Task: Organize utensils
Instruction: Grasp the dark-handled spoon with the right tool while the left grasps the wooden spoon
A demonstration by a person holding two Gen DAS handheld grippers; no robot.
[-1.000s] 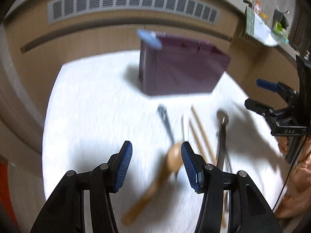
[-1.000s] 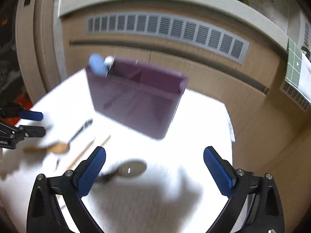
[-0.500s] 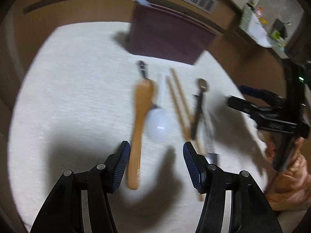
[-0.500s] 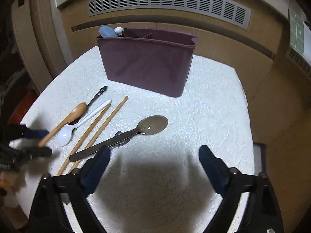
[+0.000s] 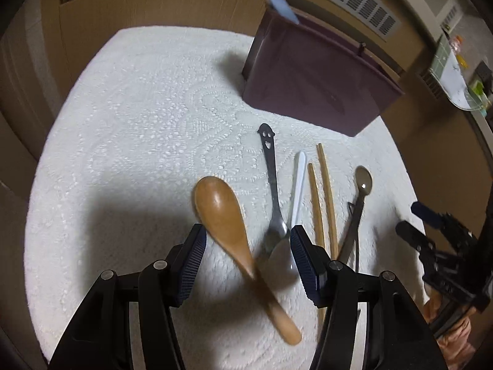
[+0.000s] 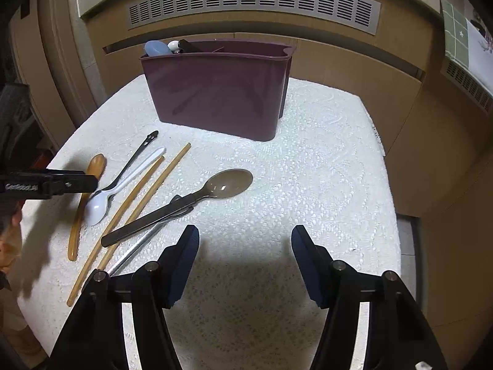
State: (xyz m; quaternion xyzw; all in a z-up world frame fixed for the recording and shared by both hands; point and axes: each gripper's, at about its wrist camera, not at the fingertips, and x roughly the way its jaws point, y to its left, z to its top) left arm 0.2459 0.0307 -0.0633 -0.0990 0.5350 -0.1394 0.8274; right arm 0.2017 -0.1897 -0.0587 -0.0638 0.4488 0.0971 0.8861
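A wooden spoon (image 5: 220, 209) lies on the white cloth with its handle running back between the fingers of my left gripper (image 5: 248, 251). That gripper is open, pads clear of the spoon. Beside it lie a metal spoon with a smiley handle (image 5: 271, 178), a white plastic spoon (image 5: 297, 185), two chopsticks (image 5: 323, 191) and a brown plastic spoon (image 6: 228, 183). The purple caddy (image 6: 215, 92) stands behind them. My right gripper (image 6: 245, 246) hovers over bare cloth, its jaws closing with nothing between them.
A black-handled utensil (image 6: 148, 219) lies over a metal one beside the chopsticks. A blue utensil (image 6: 157, 47) sticks out of the caddy's left end. Wooden cabinet fronts with a vent grille (image 6: 252, 3) ring the table, whose right edge (image 6: 388, 185) is close.
My left gripper has come down over the wooden spoon, which now lies at a different angle. The right gripper's jaws have narrowed a good deal and it has shifted slightly.
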